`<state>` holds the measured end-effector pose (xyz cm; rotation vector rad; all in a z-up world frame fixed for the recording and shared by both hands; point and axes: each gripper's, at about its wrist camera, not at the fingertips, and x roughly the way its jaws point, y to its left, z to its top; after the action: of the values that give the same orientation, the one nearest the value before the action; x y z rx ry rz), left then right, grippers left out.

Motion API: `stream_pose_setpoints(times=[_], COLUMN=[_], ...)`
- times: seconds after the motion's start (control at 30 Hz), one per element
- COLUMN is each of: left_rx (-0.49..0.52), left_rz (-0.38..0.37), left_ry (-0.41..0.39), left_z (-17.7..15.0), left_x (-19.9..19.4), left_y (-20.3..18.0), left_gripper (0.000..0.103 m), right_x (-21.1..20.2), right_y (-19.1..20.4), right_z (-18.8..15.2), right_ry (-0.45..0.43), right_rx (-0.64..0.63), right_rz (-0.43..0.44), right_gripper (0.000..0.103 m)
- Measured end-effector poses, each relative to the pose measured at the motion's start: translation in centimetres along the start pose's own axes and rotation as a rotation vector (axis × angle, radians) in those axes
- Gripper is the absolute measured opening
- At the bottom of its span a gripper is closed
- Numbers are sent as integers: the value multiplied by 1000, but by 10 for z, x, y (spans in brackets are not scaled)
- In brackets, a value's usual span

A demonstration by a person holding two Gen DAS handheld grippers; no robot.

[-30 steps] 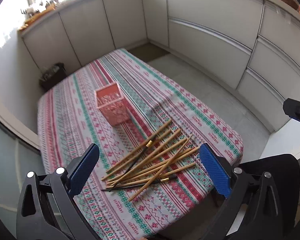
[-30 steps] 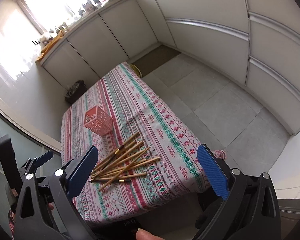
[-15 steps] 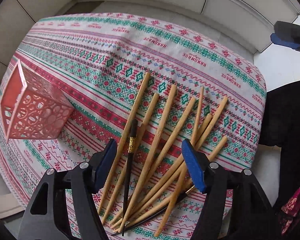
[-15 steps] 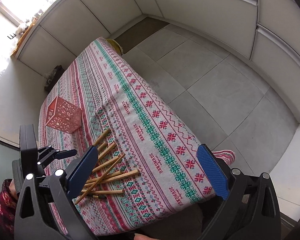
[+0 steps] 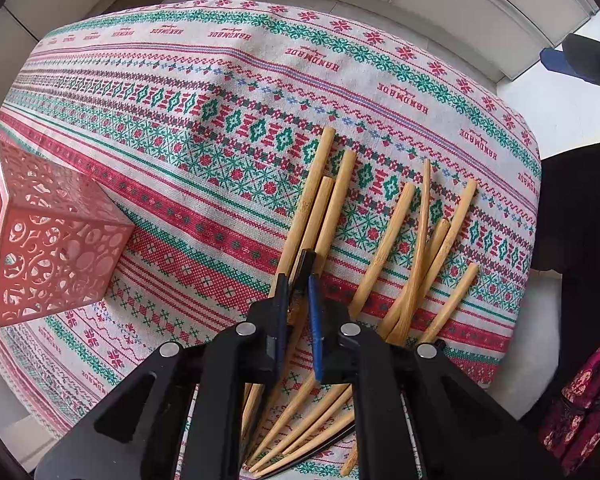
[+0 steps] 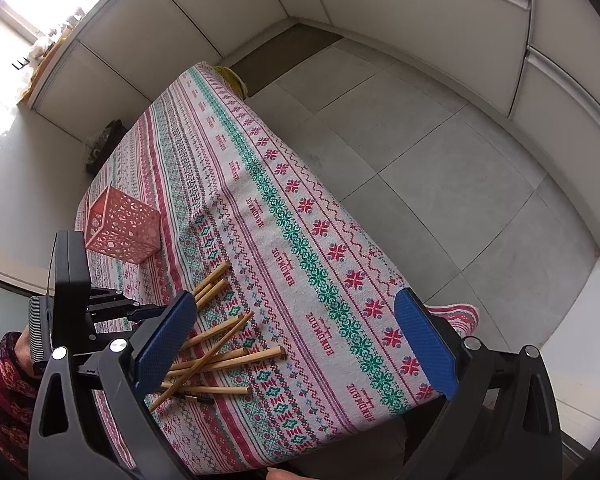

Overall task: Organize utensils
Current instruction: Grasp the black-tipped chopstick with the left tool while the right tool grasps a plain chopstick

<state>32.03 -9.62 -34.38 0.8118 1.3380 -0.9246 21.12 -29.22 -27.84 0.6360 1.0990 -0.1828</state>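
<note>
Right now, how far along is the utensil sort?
Nothing looks sorted yet: no chopsticks show in the pink holder. In hand: the left gripper, its jaws just closed, is shut on a dark chopstick within the chopstick pile. The right gripper hangs open, holding nothing. Left: the whole pile on the tablecloth.

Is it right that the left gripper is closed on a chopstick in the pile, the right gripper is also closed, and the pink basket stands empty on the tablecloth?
One thing is wrong: the right gripper is wide open and holds nothing, as the right wrist view shows. The left gripper is closed on the dark chopstick, and the pink basket stands on the tablecloth with nothing seen in it.
</note>
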Motion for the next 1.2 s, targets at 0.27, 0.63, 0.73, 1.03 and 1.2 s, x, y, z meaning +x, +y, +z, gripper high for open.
stream_pose_setpoints(times=[0.27,0.63,0.73,1.03,1.2], left_rx=[-149,-375,-385,-401,-420], left_rz=[26,15,10,5,12], left_ry=[-153,-605,-667,-749,-779], left_z=[-22,-88,-97,-110,-118], left_x=[-41,-150,-164,-179,-187], left_y=[-5,-22,-25,-28,-29], left_gripper=[6,6,6,6,6], right_x=[16,77,83,117,121], right_y=[-6,30,28,39,53], right_z=[-15,-51,-35,-20,-7], right_ry=[122,461,428,401,355], right_rx=[114,419,459,434,359], right_rz=[35,206,147,85,91], right_gripper=[96,66,60,59,54])
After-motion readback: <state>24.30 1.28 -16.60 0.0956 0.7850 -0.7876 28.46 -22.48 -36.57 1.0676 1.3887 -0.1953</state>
